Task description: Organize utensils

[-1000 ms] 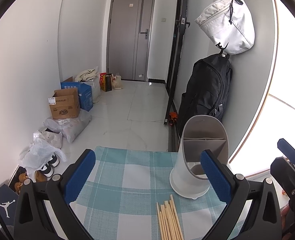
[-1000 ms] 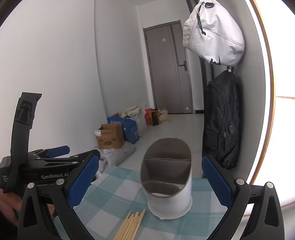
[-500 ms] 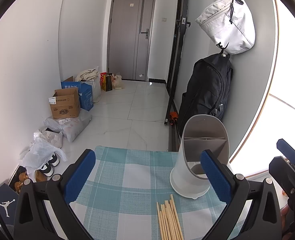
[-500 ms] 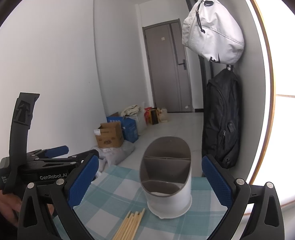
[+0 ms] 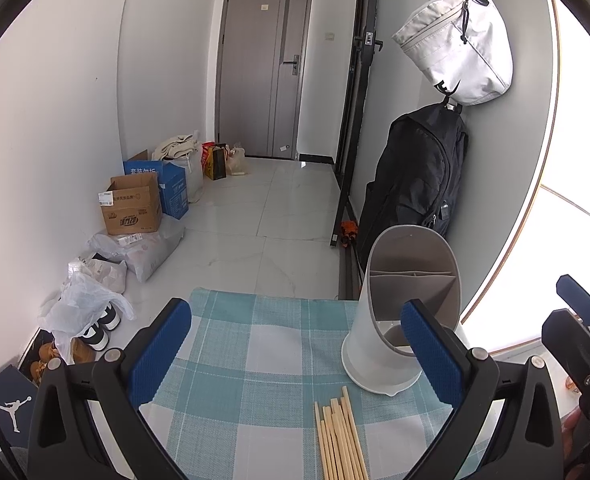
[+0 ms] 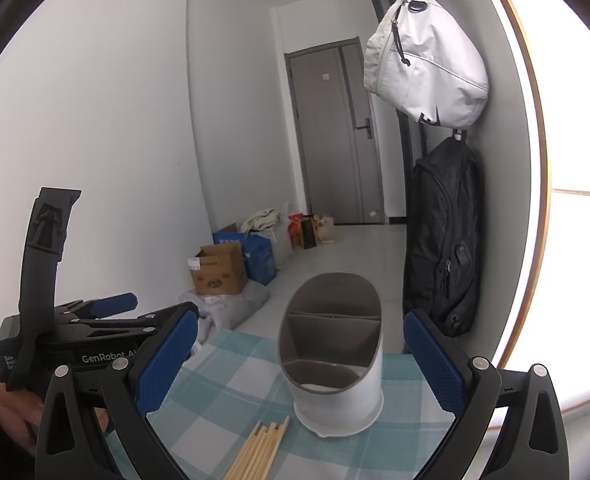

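Observation:
A white utensil holder [image 5: 391,320] with grey inner compartments stands upright on a teal checked tablecloth [image 5: 255,360]; it also shows in the right wrist view [image 6: 335,360]. A bundle of wooden chopsticks [image 5: 341,436] lies flat on the cloth just in front of it, also in the right wrist view [image 6: 259,450]. My left gripper [image 5: 295,352] is open and empty, held above the cloth behind the chopsticks. My right gripper [image 6: 295,360] is open and empty, facing the holder. The left gripper's body [image 6: 75,328] shows at the left of the right wrist view.
The cloth's far edge [image 5: 271,298] drops to a white tiled floor. Cardboard boxes [image 5: 135,204], bags and shoes [image 5: 95,328] lie along the left wall. A black backpack [image 5: 415,176] and a white bag [image 5: 459,44] hang on the right wall beyond the holder.
Both grippers have barely moved; the right wrist view has drifted slightly, and nothing on the cloth has shifted.

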Tool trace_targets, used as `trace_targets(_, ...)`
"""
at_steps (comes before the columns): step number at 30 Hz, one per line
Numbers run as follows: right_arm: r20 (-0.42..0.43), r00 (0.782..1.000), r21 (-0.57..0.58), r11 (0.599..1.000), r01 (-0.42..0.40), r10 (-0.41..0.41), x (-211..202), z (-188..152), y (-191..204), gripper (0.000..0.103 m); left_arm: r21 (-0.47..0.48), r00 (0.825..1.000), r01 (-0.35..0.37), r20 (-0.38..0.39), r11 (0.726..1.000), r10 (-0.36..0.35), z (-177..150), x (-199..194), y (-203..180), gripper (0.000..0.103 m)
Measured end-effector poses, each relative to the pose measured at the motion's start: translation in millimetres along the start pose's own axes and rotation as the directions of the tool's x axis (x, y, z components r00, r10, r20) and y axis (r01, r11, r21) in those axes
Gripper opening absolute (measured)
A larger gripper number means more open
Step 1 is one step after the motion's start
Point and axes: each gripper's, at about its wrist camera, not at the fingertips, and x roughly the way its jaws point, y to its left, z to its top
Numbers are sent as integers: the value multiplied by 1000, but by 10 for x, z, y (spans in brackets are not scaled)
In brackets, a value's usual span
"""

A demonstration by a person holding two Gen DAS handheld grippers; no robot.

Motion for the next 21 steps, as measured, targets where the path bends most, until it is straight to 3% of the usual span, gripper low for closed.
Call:
trace_targets(14,-51,998,-11,1000,20,-21,93,-34,29,103,-37,998,34,-44,999,-36,-34,73,106,102)
trace_targets(18,-146,989,0,1000,21,-21,250,-125,33,103,-80,993,67,-95,995,-74,-64,170,228,102)
trace_targets(21,-250,968,28,1000,4,3,420,-238,28,103,-116,986,72,-138,991,-88,-102,245,320,102)
